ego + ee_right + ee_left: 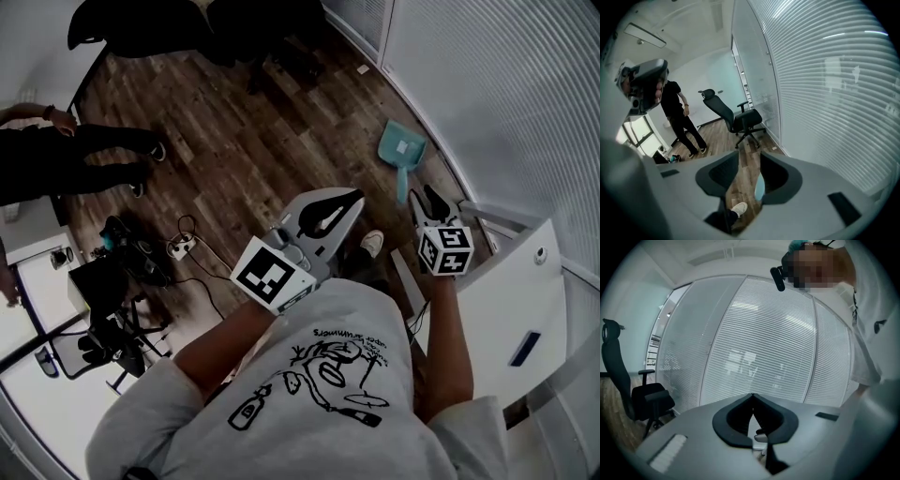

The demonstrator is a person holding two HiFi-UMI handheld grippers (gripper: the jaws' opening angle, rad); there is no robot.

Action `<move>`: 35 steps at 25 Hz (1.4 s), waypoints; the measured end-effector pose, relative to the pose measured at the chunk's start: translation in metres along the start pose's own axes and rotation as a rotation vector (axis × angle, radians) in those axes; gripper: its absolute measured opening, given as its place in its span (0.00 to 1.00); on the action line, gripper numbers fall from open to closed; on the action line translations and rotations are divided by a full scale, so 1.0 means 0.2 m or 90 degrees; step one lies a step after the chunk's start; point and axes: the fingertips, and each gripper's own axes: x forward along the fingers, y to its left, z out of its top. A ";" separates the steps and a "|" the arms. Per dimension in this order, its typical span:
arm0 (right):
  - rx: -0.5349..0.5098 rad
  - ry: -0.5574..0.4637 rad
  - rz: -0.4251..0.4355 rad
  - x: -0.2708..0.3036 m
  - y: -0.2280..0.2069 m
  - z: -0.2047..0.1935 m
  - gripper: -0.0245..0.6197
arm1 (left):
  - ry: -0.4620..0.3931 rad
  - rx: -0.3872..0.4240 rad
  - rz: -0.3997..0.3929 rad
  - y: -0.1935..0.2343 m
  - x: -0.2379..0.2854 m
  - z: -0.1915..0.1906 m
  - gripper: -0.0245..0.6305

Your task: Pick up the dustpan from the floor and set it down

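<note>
Dustpan (401, 150), teal, lies on the wood floor (244, 159) by the slatted glass wall, a pale square showing in its pan. Nearest the camera, the left tongs (753, 395) are closed, nothing between them. The right tongs (422, 194) stand apart and empty, just short of the dustpan. Farther off stands a person in black (84, 155).

Soft, even light throughout; heavy fisheye warping, with darkened, blurred edges.
</note>
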 end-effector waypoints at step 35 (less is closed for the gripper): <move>0.092 0.148 -0.027 0.67 -0.21 -0.66 0.33 | 0.070 -0.029 0.005 0.11 -0.02 -0.38 0.04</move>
